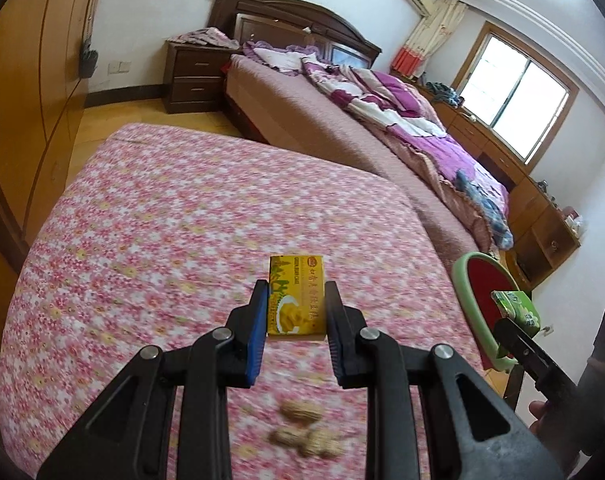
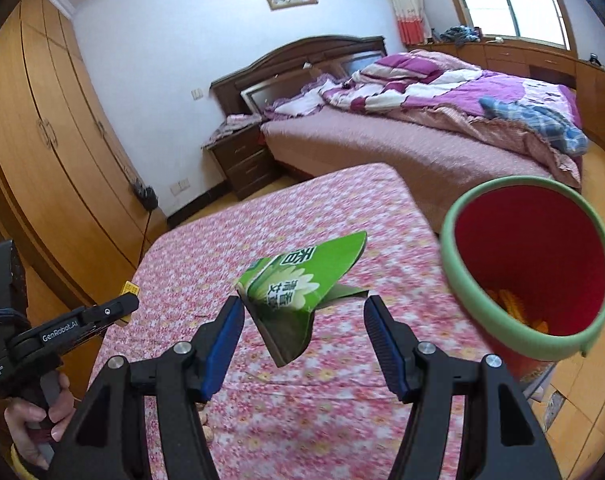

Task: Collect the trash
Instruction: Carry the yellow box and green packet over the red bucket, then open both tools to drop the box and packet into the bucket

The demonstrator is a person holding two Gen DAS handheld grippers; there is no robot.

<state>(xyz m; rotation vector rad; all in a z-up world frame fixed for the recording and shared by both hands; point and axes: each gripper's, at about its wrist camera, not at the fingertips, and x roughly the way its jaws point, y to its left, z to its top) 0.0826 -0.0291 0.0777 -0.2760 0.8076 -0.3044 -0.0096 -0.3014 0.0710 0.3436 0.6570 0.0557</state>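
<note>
Left wrist: left claw clamps yellow "GREEN BEAN CAKE" box; right claw gapes.

Unmade bed w/ purple quilt, nightstand, wardrobe

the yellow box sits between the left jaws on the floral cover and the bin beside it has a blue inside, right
Not quite: the bin is red inside with a green rim, as the right wrist view shows. The yellow box does sit between the left gripper jaws on the floral cover.
</note>
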